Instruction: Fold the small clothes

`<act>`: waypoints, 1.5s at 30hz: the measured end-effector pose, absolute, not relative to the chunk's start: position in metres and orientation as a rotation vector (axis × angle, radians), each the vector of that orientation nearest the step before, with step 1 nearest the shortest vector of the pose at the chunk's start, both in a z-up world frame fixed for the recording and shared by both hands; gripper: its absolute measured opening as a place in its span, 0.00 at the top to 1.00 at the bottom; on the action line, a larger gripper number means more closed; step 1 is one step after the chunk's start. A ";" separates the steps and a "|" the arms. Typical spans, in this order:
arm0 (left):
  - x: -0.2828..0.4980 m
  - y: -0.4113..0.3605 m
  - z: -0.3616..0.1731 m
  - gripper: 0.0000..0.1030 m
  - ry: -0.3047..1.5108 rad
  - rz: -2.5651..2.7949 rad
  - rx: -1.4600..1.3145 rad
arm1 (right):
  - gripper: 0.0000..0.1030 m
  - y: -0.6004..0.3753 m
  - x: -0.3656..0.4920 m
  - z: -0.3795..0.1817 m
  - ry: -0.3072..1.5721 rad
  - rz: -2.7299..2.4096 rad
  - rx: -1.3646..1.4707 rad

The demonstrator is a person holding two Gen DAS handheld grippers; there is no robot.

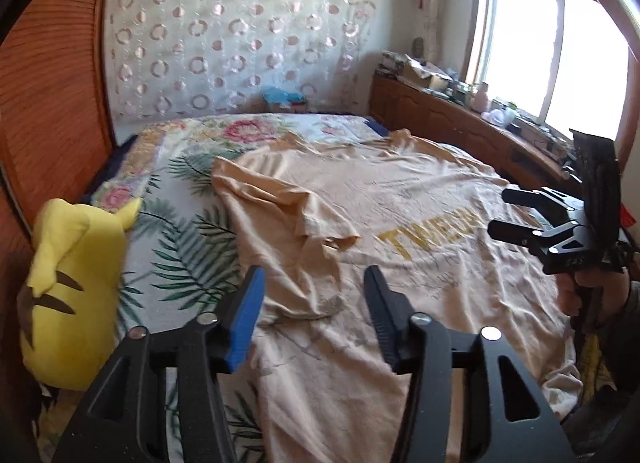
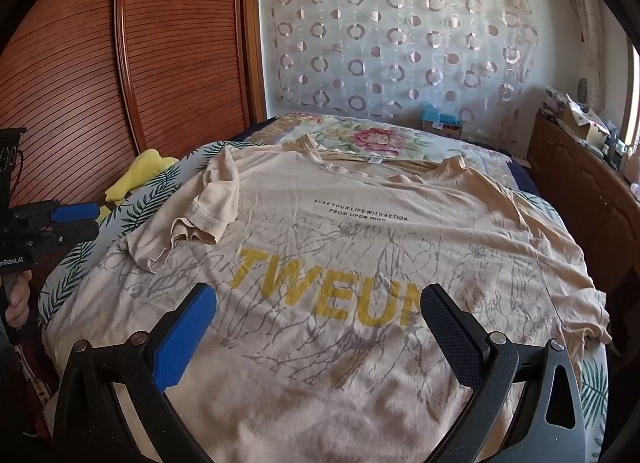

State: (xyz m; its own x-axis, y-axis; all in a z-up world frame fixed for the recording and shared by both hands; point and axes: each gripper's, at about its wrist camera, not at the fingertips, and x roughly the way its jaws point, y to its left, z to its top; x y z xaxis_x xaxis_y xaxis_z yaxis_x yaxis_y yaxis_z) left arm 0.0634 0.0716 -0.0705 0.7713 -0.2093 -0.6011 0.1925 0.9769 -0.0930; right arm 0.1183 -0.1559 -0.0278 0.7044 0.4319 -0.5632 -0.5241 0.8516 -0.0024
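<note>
Bedroom setting: a bed with a floral and palm-leaf printed cover [image 2: 380, 139] carries the work item, with a reddish louvred wooden wardrobe [image 2: 120, 75] along its left side and a sheer curtain with circle pattern [image 2: 400, 43] behind its head end.

Work item: a beige cotton T-shirt with yellow "TWEUN" lettering and grey branch print [image 2: 360, 243] lies spread flat across most of the bed, collar toward the head end. Its left sleeve [image 2: 204, 203] is folded inward and rests crumpled on the chest area; the other sleeve lies flat near the right edge of the bed.

Left gripper [image 1: 314, 303]: jaws apart, nothing between the pads, positioned above the shirt close to the folded sleeve [image 1: 288, 223], near the left edge of the bed.

Right gripper [image 2: 318, 327]: jaws wide apart, no fabric clamped, positioned above the lower chest of the shirt, at the lettering.

Surroundings: a yellow plush toy with brown stripes [image 1: 72, 295] sits at the left edge of the bed beside the wardrobe. A cluttered low wooden cabinet [image 1: 460, 119] runs along the right side beneath a bright window [image 1: 560, 55].
</note>
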 end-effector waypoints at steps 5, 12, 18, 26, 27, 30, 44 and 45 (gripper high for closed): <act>0.057 0.082 -0.065 0.47 0.596 -0.149 -0.038 | 0.13 -0.136 0.130 -0.022 0.578 0.595 -0.193; 0.050 0.099 -0.068 0.47 0.547 -0.056 -0.068 | 0.25 -0.093 0.159 -0.024 0.581 0.705 -0.209; 0.048 0.110 -0.077 0.47 0.566 -0.040 -0.109 | 0.46 -0.052 0.199 -0.046 0.690 0.776 -0.220; 0.047 0.111 -0.084 0.47 0.591 -0.039 -0.108 | 0.51 -0.015 0.228 -0.063 0.778 0.804 -0.280; 0.046 0.110 -0.085 0.47 0.592 -0.039 -0.107 | 0.56 -0.012 0.232 -0.065 0.786 0.782 -0.303; 0.045 0.108 -0.084 0.47 0.593 -0.049 -0.103 | 0.75 -0.011 0.239 -0.069 0.793 0.742 -0.337; 0.046 0.095 -0.088 0.47 0.616 -0.078 -0.093 | 0.81 -0.056 0.275 -0.057 0.763 0.606 -0.193; 0.047 0.094 -0.089 0.47 0.621 -0.078 -0.091 | 0.69 -0.057 0.274 -0.056 0.762 0.589 -0.191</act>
